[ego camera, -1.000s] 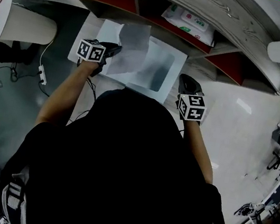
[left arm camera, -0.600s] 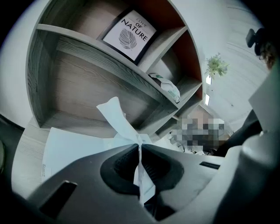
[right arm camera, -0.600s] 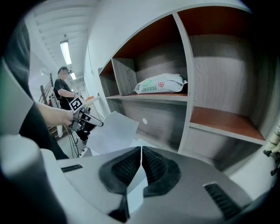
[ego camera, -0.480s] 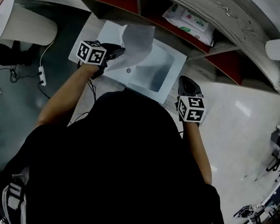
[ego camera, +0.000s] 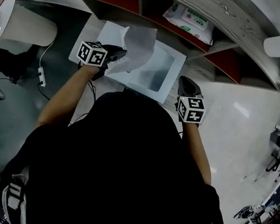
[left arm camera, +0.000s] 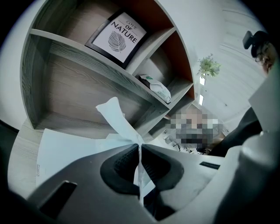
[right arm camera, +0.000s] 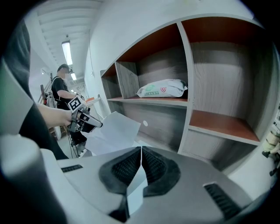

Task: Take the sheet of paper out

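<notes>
**A:** Where is the sheet of paper [ego camera: 139, 45]?

**B:** It is in the left hand-held gripper [ego camera: 119, 52]. The left gripper view shows those jaws pressed together on the sheet's lower part. The rest of the sheet stands up past the tips, creased and leaning to the left.

**A:** Is it clear of what held it?

**B:** Most of it is. From the head view the sheet is raised over the left half of a flat white envelope [ego camera: 174, 61] with a dark window. The sheet's bottom edge overlaps the envelope in that view, so I cannot say whether it is fully out or just beside the opening.

**A:** And the other hand?

**B:** The right hand-held gripper [ego camera: 184, 80] is at the envelope's right edge. In the right gripper view its jaws are closed on a thin white edge, which appears to be that envelope, with a strip of it running back between the pads.

**A:** What does the envelope rest on?

**B:** It lies flat on a wood-grain bench [left arm camera: 24, 151] in front of a shelf unit [right arm camera: 188, 87] with grey dividers and reddish inner panels.

**A:** Is anything on the shelves?

**B:** A white soft packet [ego camera: 191, 20] with green and red print lies in one compartment. A framed print [left arm camera: 117, 37] of a leaf leans in a higher one, and a small plant [left arm camera: 208, 66] stands off to the right.
</notes>
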`<state>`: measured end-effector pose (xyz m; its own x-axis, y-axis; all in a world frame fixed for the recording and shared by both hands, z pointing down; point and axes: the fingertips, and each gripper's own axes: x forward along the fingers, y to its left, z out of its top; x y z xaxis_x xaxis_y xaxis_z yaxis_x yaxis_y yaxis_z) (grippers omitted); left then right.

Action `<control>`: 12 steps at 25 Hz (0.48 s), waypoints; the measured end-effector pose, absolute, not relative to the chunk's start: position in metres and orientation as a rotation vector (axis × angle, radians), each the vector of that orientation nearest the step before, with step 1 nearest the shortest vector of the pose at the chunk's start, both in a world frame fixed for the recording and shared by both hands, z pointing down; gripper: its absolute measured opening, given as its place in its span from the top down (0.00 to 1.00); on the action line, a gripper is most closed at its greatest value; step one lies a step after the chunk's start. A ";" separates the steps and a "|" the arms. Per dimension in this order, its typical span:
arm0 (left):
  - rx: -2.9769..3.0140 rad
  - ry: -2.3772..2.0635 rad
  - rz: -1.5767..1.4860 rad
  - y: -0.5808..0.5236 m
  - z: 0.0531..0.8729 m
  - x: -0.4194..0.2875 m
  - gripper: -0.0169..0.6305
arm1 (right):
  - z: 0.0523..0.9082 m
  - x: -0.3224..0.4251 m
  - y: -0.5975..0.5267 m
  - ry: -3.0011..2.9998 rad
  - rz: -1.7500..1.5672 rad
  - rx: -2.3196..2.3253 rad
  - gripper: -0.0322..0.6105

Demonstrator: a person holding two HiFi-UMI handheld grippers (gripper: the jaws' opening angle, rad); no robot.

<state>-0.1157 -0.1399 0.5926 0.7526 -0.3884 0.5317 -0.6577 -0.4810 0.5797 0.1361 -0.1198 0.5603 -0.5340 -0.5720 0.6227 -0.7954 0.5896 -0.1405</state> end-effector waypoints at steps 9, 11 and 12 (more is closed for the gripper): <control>2.171 -0.749 0.420 -0.137 0.583 -0.103 0.92 | 0.548 0.143 -0.121 -2.316 0.539 1.155 0.93; 2.184 -0.747 0.422 -0.137 0.581 -0.101 0.92 | 0.546 0.143 -0.120 -2.319 0.540 1.158 0.93; 2.187 -0.745 0.420 -0.137 0.579 -0.100 0.92 | 0.546 0.143 -0.120 -2.321 0.542 1.158 0.93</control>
